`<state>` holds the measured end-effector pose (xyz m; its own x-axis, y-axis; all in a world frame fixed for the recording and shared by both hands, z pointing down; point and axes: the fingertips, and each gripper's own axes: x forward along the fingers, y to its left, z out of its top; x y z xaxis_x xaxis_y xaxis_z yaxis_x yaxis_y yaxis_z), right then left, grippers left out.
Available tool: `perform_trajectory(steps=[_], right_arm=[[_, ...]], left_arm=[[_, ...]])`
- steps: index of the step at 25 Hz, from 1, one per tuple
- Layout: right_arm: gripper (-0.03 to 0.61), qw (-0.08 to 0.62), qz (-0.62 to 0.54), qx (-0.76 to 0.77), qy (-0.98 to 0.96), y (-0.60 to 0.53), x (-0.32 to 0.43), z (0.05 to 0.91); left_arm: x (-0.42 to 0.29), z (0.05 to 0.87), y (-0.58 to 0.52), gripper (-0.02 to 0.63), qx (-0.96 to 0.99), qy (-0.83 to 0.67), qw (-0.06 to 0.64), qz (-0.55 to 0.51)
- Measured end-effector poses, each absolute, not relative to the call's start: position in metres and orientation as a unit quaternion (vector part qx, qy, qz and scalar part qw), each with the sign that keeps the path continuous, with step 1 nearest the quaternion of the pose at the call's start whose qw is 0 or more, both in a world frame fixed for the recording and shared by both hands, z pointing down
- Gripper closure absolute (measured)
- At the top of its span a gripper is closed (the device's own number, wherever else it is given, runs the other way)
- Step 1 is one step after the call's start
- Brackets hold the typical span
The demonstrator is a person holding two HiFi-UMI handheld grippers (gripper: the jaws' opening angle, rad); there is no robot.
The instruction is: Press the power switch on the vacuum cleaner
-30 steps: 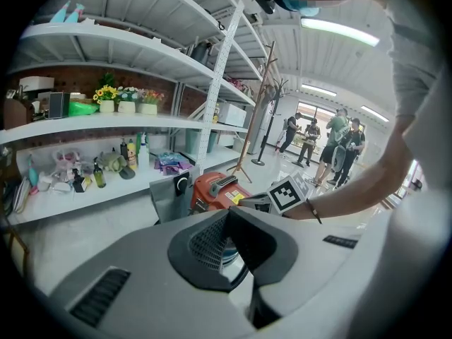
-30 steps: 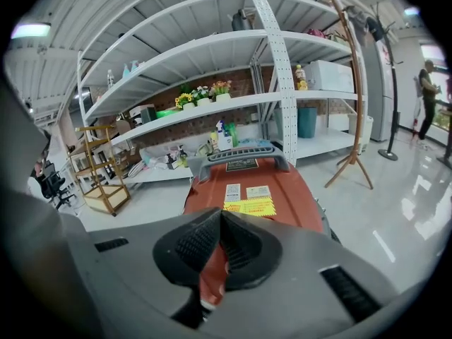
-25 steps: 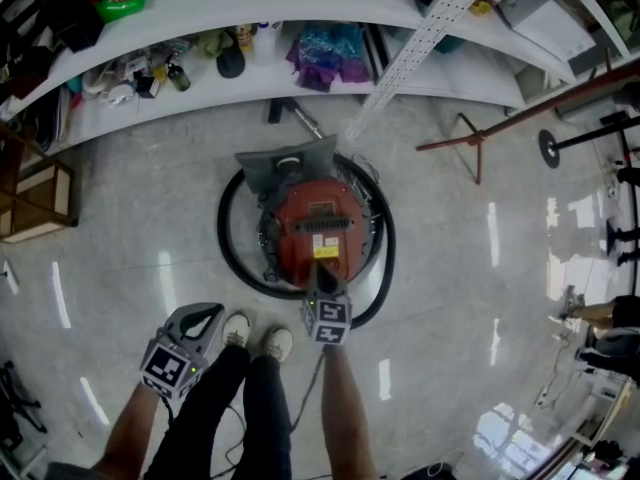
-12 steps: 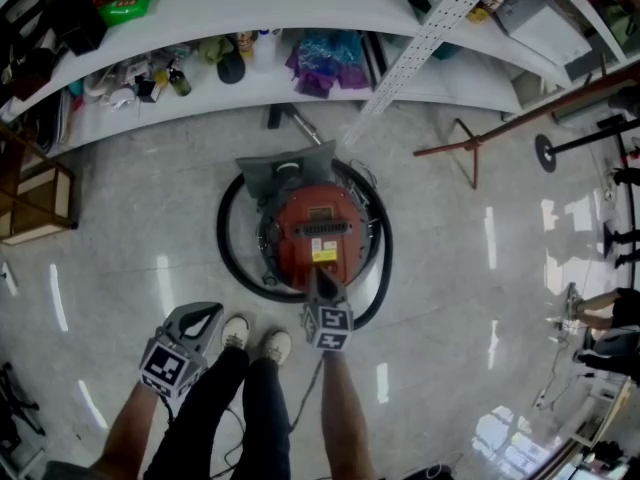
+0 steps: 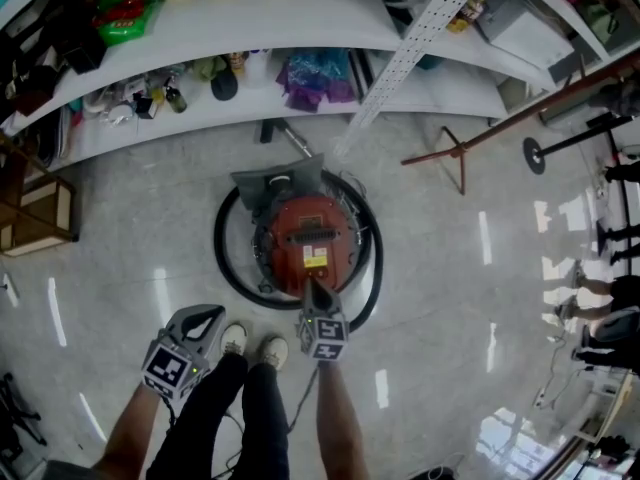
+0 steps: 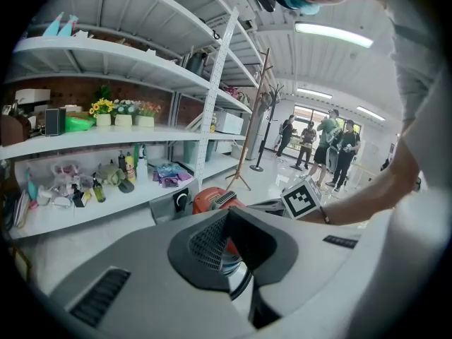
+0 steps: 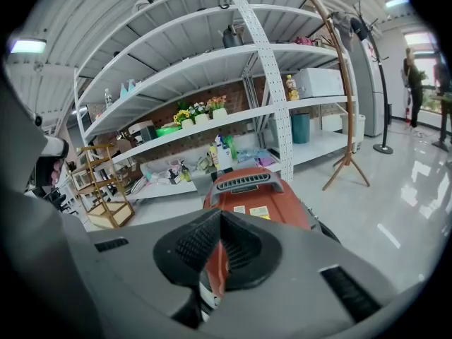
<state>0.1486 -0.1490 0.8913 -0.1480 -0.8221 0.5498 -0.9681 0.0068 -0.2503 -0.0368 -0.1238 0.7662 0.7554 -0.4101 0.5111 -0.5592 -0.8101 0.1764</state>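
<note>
Red and round, the vacuum cleaner (image 5: 312, 240) sits on the pale floor (image 5: 460, 268) just beyond the person's feet. The right gripper (image 5: 313, 290), jaws pressed together on nothing to make a blunt poker, points at its near rim, probably where the switch lies. The left gripper (image 5: 212, 314), likewise closed and empty, idles at near left. Since a second ago the right tip has stayed at that rim.
</note>
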Motion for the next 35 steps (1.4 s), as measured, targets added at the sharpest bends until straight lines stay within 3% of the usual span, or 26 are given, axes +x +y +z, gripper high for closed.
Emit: perform_trajectory(steps=[35], right_arm=[[0.568, 0.094, 0.238, 0.664, -0.702, -0.117, 0.137, 0.7]], left_arm=[[-0.014, 0.627, -0.136, 0.604, 0.933, -0.272, 0.142, 0.187]])
